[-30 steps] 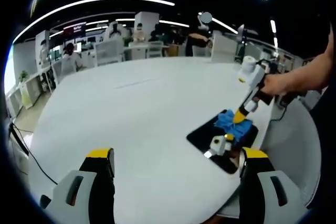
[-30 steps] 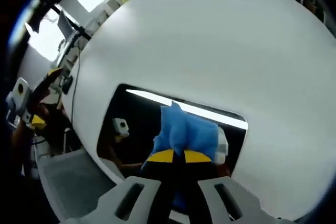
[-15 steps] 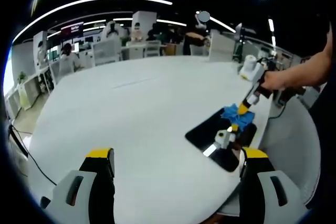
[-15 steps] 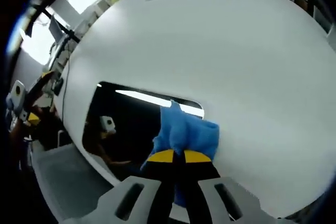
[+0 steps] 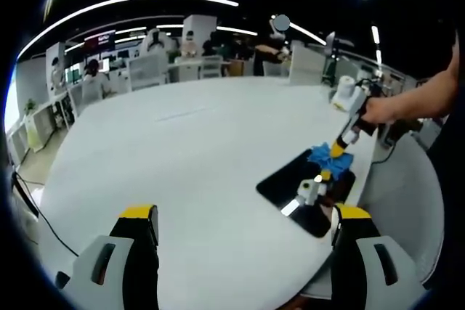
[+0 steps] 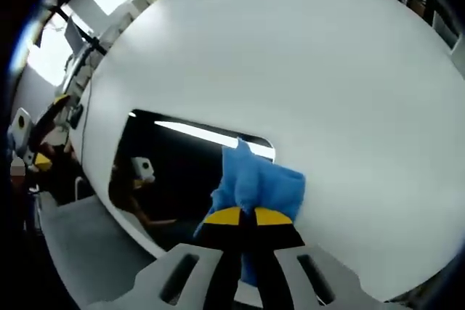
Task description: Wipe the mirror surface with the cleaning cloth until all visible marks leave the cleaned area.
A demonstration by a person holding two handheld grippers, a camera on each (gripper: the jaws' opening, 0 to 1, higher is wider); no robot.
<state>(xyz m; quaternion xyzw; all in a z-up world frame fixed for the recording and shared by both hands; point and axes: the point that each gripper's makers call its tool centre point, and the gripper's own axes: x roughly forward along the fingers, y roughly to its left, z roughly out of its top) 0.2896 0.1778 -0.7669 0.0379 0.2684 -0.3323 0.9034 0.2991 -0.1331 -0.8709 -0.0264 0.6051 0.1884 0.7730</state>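
Note:
A dark rectangular mirror (image 5: 301, 190) lies flat near the right edge of the white round table (image 5: 189, 150). The blue cleaning cloth (image 5: 328, 156) rests on the mirror's far end, pressed down by my right gripper (image 5: 336, 152), which a hand holds. In the right gripper view the cloth (image 6: 258, 183) is pinched between the shut yellow fingertips of my right gripper (image 6: 241, 215) and overlaps the edge of the mirror (image 6: 174, 172) and the table beside it. The glass reflects a ceiling light strip and the gripper. My left gripper (image 5: 243, 231) hovers open over the table's near side, holding nothing.
The person's forearm (image 5: 421, 103) reaches in from the right. The table's rim (image 5: 392, 179) runs close behind the mirror, with grey floor beyond. Desks, chairs and seated people (image 5: 94, 78) fill the room's far side. A cable (image 5: 29, 201) hangs at the left.
My right gripper has slid the cloth from the mirror's middle to its far edge, where it now overlaps the table. The left gripper has stayed still and open.

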